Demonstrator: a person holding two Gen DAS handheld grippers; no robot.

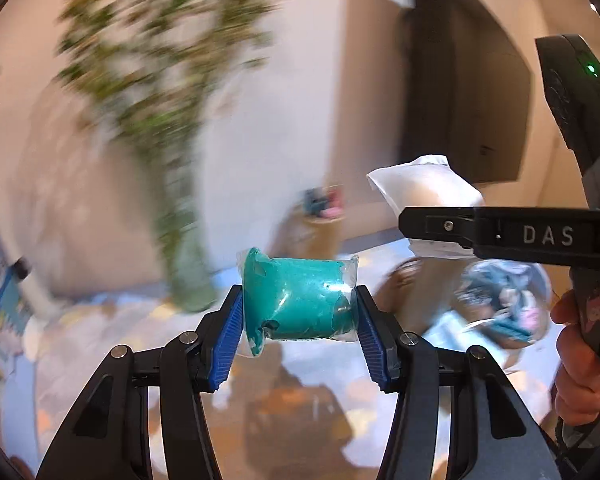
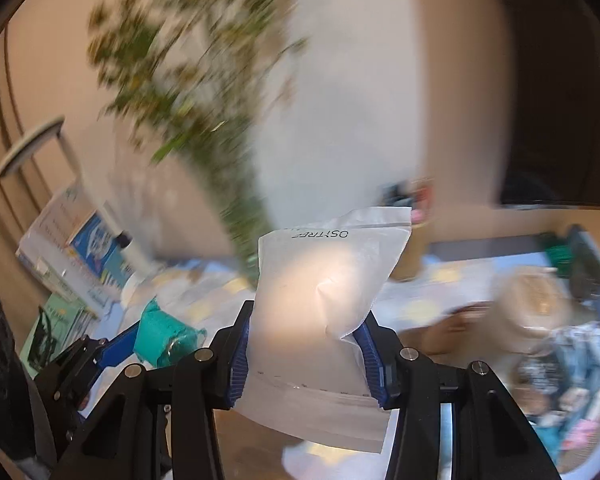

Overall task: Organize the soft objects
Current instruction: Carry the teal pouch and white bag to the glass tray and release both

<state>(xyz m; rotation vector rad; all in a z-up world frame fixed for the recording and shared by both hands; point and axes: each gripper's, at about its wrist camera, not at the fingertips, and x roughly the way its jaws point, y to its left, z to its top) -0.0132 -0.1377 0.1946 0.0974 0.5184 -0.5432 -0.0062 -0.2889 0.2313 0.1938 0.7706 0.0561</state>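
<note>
A lump of teal dough in a clear plastic bag (image 1: pixel 296 296) sits squeezed between the blue pads of my left gripper (image 1: pixel 300 300), held above the table. In the right wrist view a white soft pouch (image 2: pixel 324 280) with printed letters is pinched at its lower half by my right gripper (image 2: pixel 306 324). That view also shows the teal bag (image 2: pixel 156 336) low on the left. The left wrist view shows the white pouch (image 1: pixel 420 184) at the right, behind a black finger of the right gripper. Both views are motion-blurred.
A clear bowl (image 1: pixel 500 304) with several small colourful items stands on the right of the blue patterned tablecloth (image 1: pixel 100 340). A leafy plant in a glass vase (image 1: pixel 188 280) rises behind. Boxes (image 2: pixel 96 256) lean at the left wall. A person's hand (image 1: pixel 580 372) grips the right tool.
</note>
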